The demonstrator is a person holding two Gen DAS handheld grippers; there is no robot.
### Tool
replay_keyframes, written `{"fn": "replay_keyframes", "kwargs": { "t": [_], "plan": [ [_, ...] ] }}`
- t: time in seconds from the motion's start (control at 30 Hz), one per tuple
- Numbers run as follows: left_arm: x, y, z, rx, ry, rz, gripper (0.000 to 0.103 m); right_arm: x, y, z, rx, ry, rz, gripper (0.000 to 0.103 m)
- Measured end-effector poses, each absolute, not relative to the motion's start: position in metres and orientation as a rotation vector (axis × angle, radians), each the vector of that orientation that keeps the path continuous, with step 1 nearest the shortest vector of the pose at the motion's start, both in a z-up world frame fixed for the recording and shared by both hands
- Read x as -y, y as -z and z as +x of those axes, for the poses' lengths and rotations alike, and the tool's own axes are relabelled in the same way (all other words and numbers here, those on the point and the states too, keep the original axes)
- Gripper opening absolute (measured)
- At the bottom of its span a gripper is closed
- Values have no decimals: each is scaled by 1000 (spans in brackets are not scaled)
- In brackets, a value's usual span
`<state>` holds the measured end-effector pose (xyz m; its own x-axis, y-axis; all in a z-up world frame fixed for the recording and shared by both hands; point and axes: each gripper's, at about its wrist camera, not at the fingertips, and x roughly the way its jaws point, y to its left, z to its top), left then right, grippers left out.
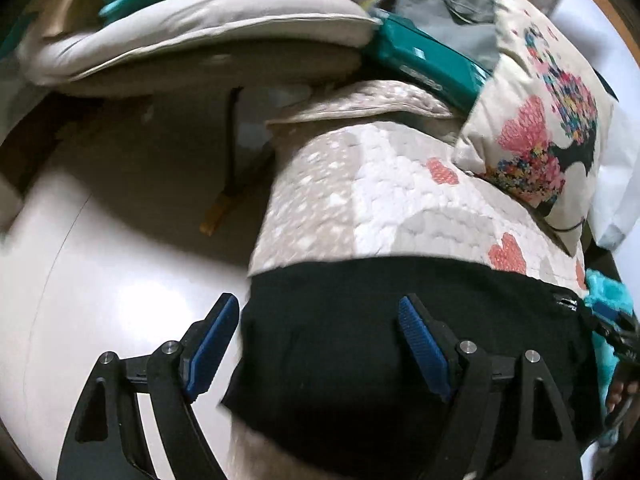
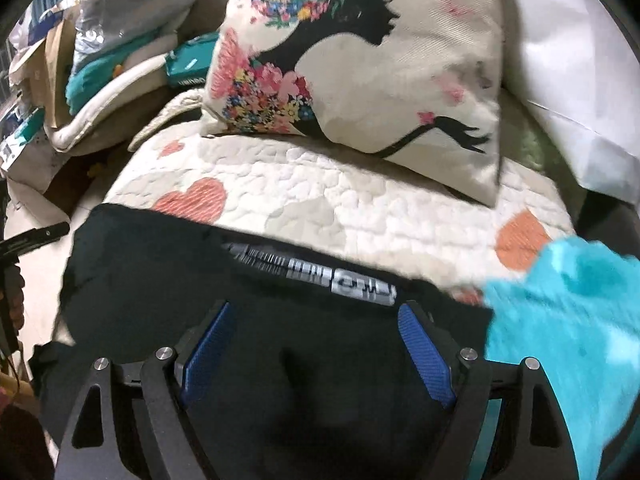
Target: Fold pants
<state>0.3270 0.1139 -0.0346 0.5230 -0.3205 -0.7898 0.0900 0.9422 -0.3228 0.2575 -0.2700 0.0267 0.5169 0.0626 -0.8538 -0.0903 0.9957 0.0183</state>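
Observation:
Black pants [image 1: 360,340] lie across a quilted bedspread with pink hearts [image 1: 400,200]. In the left wrist view my left gripper [image 1: 316,308] hangs open over the pants' left edge, with its left finger out over the pale floor. In the right wrist view the pants [image 2: 160,272] fill the lower half, and a silver printed waistband strip [image 2: 320,276] runs along their far edge. My right gripper [image 2: 316,316] is open just above the cloth near that strip, with nothing between its blue pads [image 2: 424,352]. Both views are motion-blurred.
A cushion printed with a black silhouette and flowers [image 2: 360,72] leans at the head of the quilt. Turquoise fleece [image 2: 560,312] lies to the pants' right. Beige cushions [image 1: 200,40], a teal box [image 1: 432,64] and bags are piled at the back left. Pale floor [image 1: 100,260] lies left of the bed.

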Motion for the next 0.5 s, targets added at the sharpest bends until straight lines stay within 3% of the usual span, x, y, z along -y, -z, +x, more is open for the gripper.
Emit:
{"fn": "replay_keyframes", "kwargs": {
  "t": [0.3, 0.37, 0.47, 0.5],
  "plan": [
    [-57, 50, 362, -1034, 426, -39, 87, 253, 7, 305, -1085, -172, -146, 87],
    [-53, 45, 365, -1056, 452, -35, 74, 250, 13, 308, -1091, -182, -163, 81],
    [-50, 30, 361, -1036, 459, 23, 16, 247, 12, 306, -1104, -231, -107, 49],
    [-50, 26, 359, -1035, 468, 29, 6, 246, 10, 304, -1100, -228, -110, 40]
  ]
}}
